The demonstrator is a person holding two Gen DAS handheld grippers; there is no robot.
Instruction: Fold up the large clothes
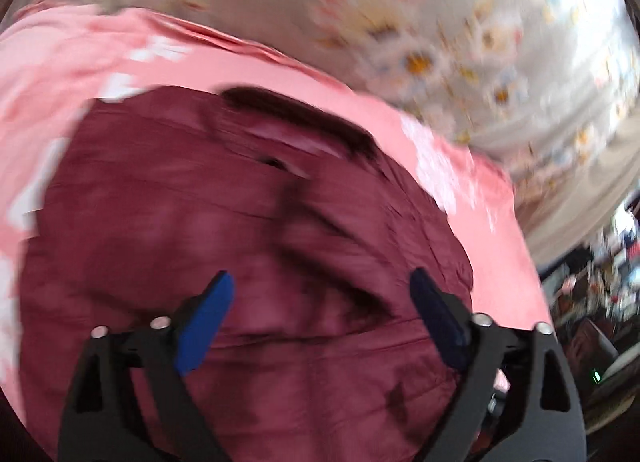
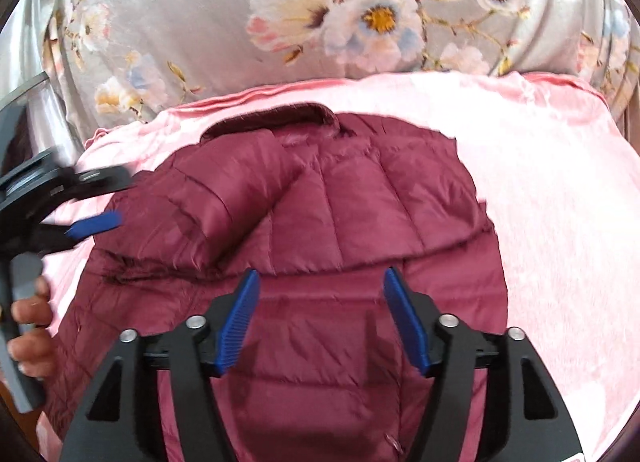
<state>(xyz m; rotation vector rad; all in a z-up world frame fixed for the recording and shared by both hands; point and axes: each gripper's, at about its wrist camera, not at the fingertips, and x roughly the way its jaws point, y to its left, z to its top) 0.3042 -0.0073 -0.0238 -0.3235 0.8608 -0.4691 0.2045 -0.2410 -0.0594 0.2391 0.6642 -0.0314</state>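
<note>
Garment: maroon quilted puffer jacket (image 2: 340,222), lying flat on a pink plush blanket (image 2: 560,202) over a bed with grey floral bedding (image 2: 200,22).
Long axis: runs away from both cameras, collar (image 2: 276,118) at the far end, hem nearest the viewer; one sleeve (image 2: 224,198) lies folded across the chest.
Right hand-held gripper (image 2: 322,316): jaws spread wide, holding nothing, poised directly above the jacket's lower middle.
Left hand-held gripper (image 1: 320,314): jaws likewise wide apart and empty, above the jacket's body; the view is blurred.
Nearer hand: both hover over the garment; the right sits more centrally, the left towards the jacket's left edge (image 2: 80,302).
</note>
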